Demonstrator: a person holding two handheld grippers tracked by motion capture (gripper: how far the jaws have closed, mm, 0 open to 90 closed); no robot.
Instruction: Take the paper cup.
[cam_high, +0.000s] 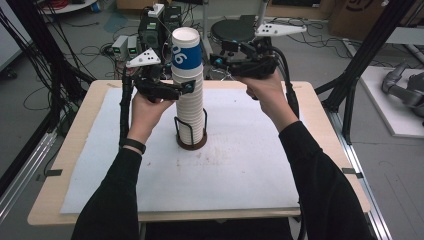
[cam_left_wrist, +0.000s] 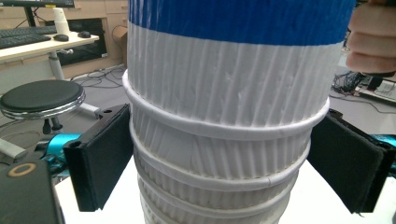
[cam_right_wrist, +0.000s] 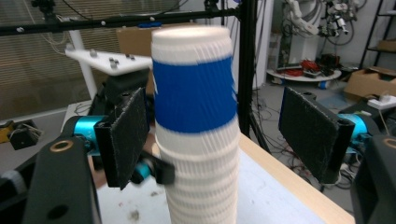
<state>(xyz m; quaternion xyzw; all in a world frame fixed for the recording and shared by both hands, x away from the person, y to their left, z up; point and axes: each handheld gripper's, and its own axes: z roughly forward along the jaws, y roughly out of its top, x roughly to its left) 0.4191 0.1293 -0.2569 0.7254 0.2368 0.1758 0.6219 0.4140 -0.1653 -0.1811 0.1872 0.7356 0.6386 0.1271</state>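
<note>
A tall stack of upturned white ribbed paper cups (cam_high: 190, 112) stands in a black wire holder on a brown base (cam_high: 191, 145) at the middle of the white mat (cam_high: 240, 165). The top cup (cam_high: 186, 50) carries a blue band. My left gripper (cam_high: 191, 90) reaches in from the left at the stack's upper part, and in the left gripper view its pads (cam_left_wrist: 105, 156) sit against the cup rims (cam_left_wrist: 224, 126) on both sides. My right gripper (cam_high: 216, 60) hovers right of the top cup. It (cam_right_wrist: 217, 135) is open, with the blue-banded cup (cam_right_wrist: 194, 93) ahead of its jaws, apart from both pads.
The mat lies on a wooden table (cam_high: 320, 100). Black frame poles (cam_high: 367, 55) rise at the table's left and right. Beyond the far edge are a round black stool (cam_high: 232, 30), equipment boxes and cables on the floor.
</note>
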